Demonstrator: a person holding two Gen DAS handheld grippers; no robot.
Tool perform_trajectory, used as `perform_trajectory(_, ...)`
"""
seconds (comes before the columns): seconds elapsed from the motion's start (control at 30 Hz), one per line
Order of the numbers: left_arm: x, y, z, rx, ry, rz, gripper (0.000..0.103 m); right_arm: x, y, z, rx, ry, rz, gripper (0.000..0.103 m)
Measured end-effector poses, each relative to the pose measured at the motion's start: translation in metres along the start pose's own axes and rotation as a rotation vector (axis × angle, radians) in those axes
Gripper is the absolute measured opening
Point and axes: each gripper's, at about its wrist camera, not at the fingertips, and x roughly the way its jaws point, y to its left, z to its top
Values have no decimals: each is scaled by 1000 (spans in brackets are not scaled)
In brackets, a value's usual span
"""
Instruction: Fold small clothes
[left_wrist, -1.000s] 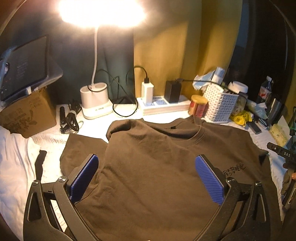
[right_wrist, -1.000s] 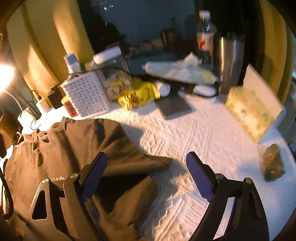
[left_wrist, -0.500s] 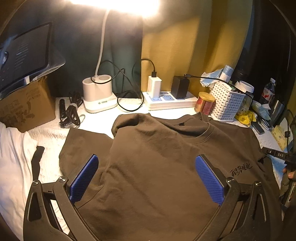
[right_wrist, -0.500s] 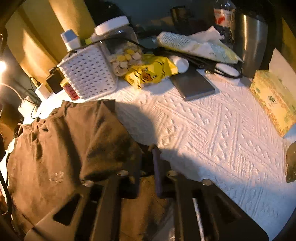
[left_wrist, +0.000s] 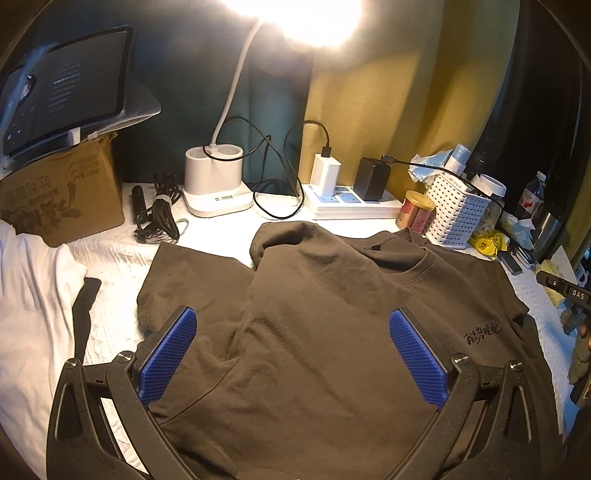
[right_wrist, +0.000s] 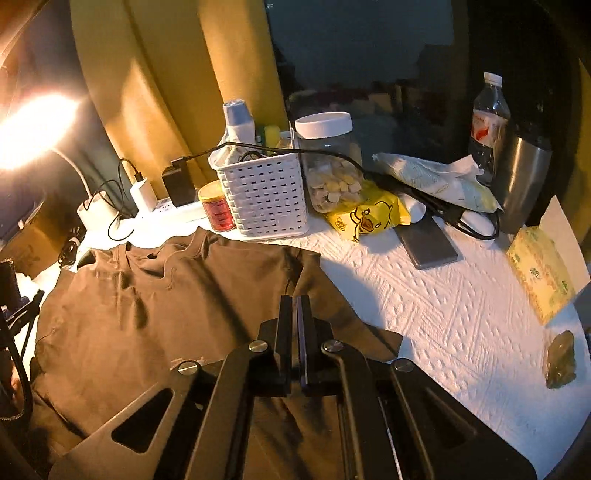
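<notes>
The right gripper has its jaws pressed together, and they pinch the edge of the shirt at its sleeve; the cloth rises in a small peak to the tips. The left gripper has its jaws wide apart, with the blue pads above the shirt's front, one at each side of the chest. I cannot tell if the pads touch the cloth.

The brown shirt lies spread on the desk, which has a white textured cover. In the left wrist view the collar points to 12 o'clock, and small dark lettering sits at 3 o'clock from the jaws. The sleeve at 10 o'clock is folded over the body.

Beyond the collar, at 12 o'clock, stands a white lamp that shines brightly, with a power strip beside it. At 2 o'clock are a red can and a white basket. At 9 o'clock lies white cloth, and at 10 o'clock a cardboard box carries a tablet.

In the right wrist view, at 1 o'clock, a jar, a yellow bag and a phone are near the basket. At 2 o'clock stand a bottle and a steel cup; a tissue box is at 3 o'clock.
</notes>
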Motion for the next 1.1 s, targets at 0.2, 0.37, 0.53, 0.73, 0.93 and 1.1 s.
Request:
perform_trajectory(0.2, -1, 6, -4, -9, 7, 4, 103, 23, -29, -20, 38, 54, -73, 83)
perform_trajectory(0.37, 1, 0, -5, 7, 19, 21, 103, 38, -51, -41, 99, 105, -61, 96)
perform_trajectory(0.53, 2, -7, -5, 26, 28, 40, 103, 52, -53, -46, 110, 156, -31, 91)
perform_trajectory(0.73, -1, -10, -2, 46, 24, 54, 103, 56, -45, -39, 55, 147, -10, 32)
perform_trajectory(0.93, -5, -7, -1, 48, 16, 54, 103, 47, -37, -35, 42, 106, 31, 16)
perform_trajectory(1.1, -9, -2, -3, 46, 8, 43, 103, 23, -20, -24, 11, 50, 45, 15)
